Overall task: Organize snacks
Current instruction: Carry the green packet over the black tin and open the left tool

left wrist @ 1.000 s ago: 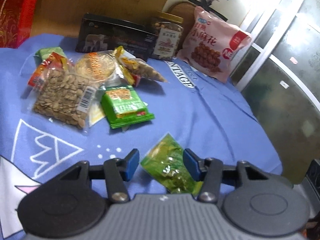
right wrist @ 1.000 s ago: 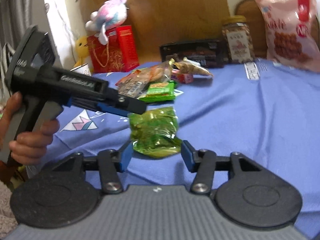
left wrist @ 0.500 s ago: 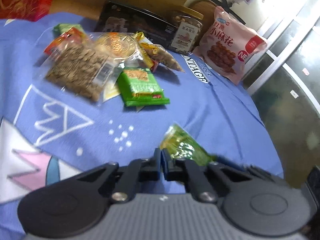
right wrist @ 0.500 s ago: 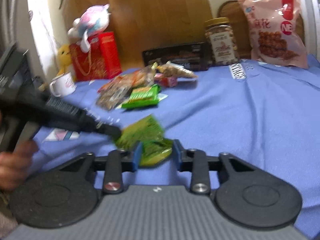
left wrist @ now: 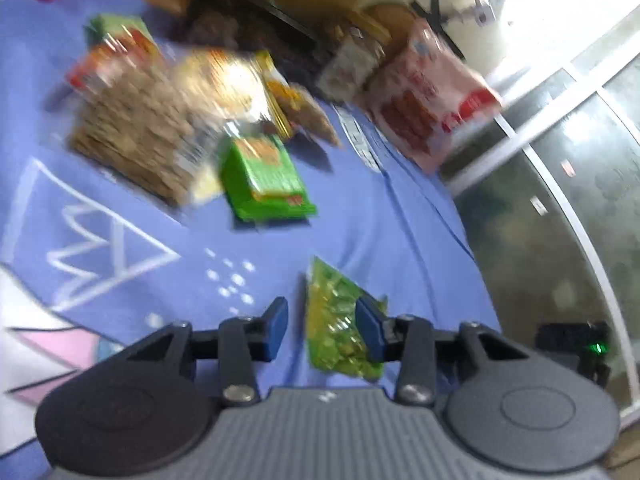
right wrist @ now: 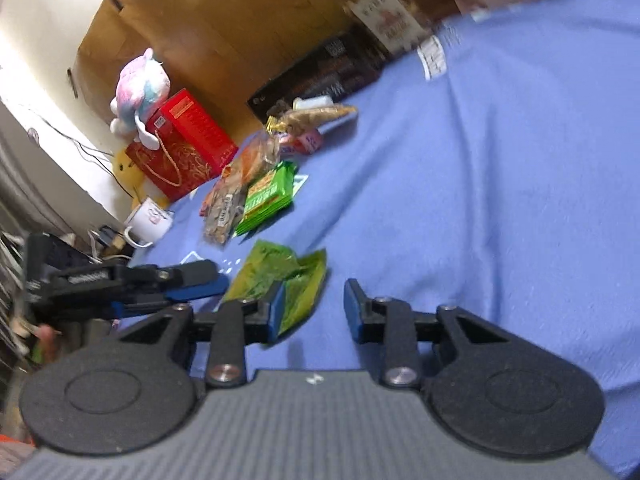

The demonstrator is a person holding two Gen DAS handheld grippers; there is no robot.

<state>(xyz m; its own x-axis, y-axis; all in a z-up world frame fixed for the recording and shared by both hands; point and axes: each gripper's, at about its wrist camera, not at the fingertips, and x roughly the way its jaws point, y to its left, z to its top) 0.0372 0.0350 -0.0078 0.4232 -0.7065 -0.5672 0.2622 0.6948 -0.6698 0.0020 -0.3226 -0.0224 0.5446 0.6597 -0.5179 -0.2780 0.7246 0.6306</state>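
A small green snack packet (left wrist: 340, 320) lies on the blue cloth (left wrist: 360, 220). My left gripper (left wrist: 322, 328) is open, its right finger at the packet's edge. In the right wrist view the same packet (right wrist: 280, 276) lies just ahead of my right gripper (right wrist: 314, 308), which is open, with its left finger over the packet's near end. The left gripper (right wrist: 188, 280) shows there beside the packet. A pile of snack bags lies further back: a seed bag (left wrist: 140, 140), a green wafer pack (left wrist: 264, 176), and a pink bag (left wrist: 428, 96).
A dark box (right wrist: 320, 76) and a jar (right wrist: 384, 20) stand at the back of the cloth. A red gift box (right wrist: 188, 140), a plush toy (right wrist: 138, 88) and a white mug (right wrist: 148, 220) sit at the left. A glass door (left wrist: 560, 200) is beyond the cloth's right edge.
Both grippers were shut half a second ago, the right one on the green packet. Both have opened, and the packet lies on the cloth. Both views are tilted and blurred.
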